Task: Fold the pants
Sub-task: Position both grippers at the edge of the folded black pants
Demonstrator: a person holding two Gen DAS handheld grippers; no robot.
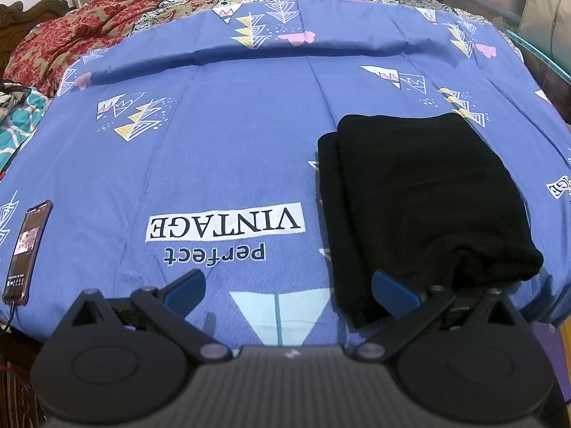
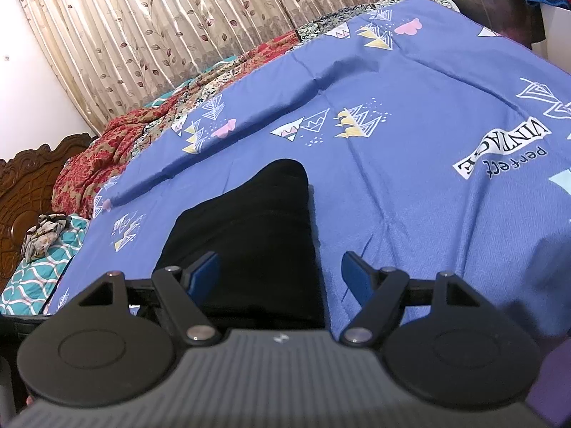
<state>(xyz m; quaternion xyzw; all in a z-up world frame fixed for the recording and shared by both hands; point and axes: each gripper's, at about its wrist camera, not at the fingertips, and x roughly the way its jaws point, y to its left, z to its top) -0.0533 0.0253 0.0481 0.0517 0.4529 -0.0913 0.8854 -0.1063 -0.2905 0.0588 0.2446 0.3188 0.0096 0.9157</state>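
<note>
Lying as a compact black stack at the right of the left wrist view, the pants look already folded into layers on the blue patterned bed sheet, so the task seems close to finished; perhaps only a last tidy of the bundle's bunched near corner remains. At the lower edge of that frame the left hand-held gripper has its jaws spread wide with bare sheet between them; its right-side finger sits against or just over the near edge of the pants, though I cannot tell whether it touches. It angles steeply down toward the bed. A phone lies at the far left edge. In the right wrist view, the pants fill the lower centre, tapering toward the middle of the frame. The right hand-held gripper is also wide open, pinching nothing, its jaws straddling the near edge of the fabric and tilted more shallowly across the bed.
</note>
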